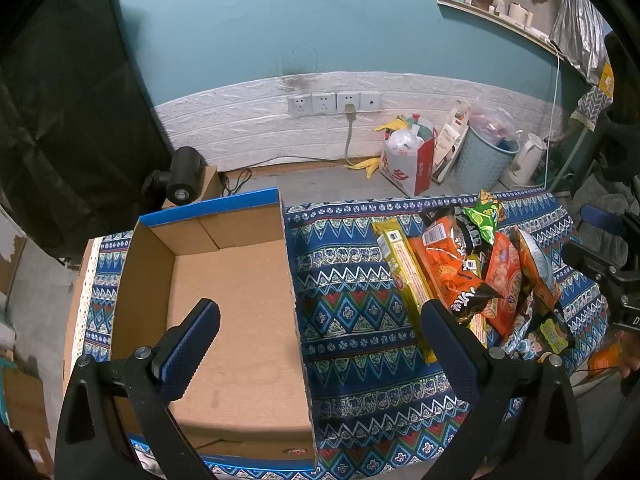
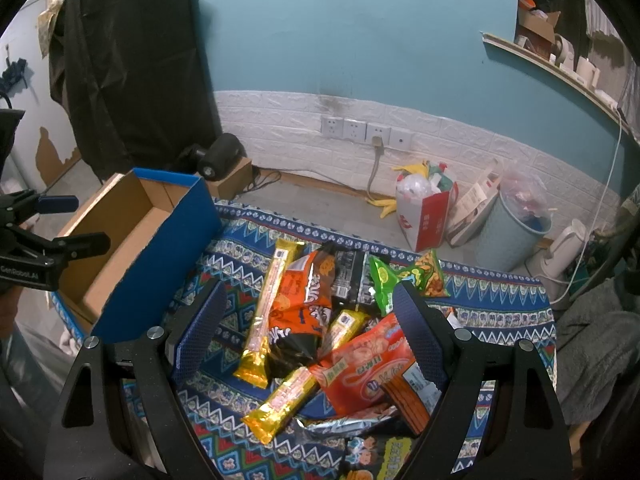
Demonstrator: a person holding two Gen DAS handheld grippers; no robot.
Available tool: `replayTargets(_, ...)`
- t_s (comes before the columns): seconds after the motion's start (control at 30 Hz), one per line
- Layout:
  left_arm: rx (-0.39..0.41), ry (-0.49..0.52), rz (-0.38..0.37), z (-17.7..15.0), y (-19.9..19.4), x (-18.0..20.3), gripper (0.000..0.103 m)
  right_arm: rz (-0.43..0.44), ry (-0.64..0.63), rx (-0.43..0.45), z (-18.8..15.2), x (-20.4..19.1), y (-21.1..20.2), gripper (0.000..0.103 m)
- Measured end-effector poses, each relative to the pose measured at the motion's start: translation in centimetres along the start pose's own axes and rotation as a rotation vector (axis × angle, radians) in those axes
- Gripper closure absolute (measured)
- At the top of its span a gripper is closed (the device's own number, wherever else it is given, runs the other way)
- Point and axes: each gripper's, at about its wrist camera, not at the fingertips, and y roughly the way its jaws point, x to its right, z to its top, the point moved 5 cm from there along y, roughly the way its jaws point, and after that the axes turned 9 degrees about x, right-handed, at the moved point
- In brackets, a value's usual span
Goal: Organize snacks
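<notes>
Two views. Left wrist view: my left tool (image 1: pixel 320 332) wide open, holding nothing, hanging over right wall of cardboard box (image 1: pixel 236 312). Box sits on patterned cloth (image 1: pixel 348 280) on desk. Snack pile (image 1: pixel 472 276) lies right of box, on cloth.

Right wrist view: my right tool (image 2: pixel 310 320) wide open, empty, above snack pile. Long gold bar (image 2: pixel 268 312) beside orange bag (image 2: pixel 304 304). Green bag (image 2: pixel 384 284) behind.

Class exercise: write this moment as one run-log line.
left gripper: open, over box edge | right gripper: open, above snack pile | cardboard box: no snacks visible inside
</notes>
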Motion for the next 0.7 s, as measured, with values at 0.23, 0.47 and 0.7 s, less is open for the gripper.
replayTargets(0.23, -0.004, 0.007, 0.000, -0.15, 0.16, 0.17, 0.001, -0.001, -0.001, -0.007, -0.22, 0.03, 0.07, 0.018)
replayTargets(0.47, -0.009, 0.008, -0.002, -0.20, 0.30, 0.20, 0.001, -0.002, -0.001, -0.012, -0.29, 0.15, 0.16, 0.018)
replayTargets(0.7, -0.014, 0.019, -0.008, -0.15, 0.52, 0.56, 0.001, -0.006, 0.007, -0.016, -0.32, 0.51, 0.06, 0.018)
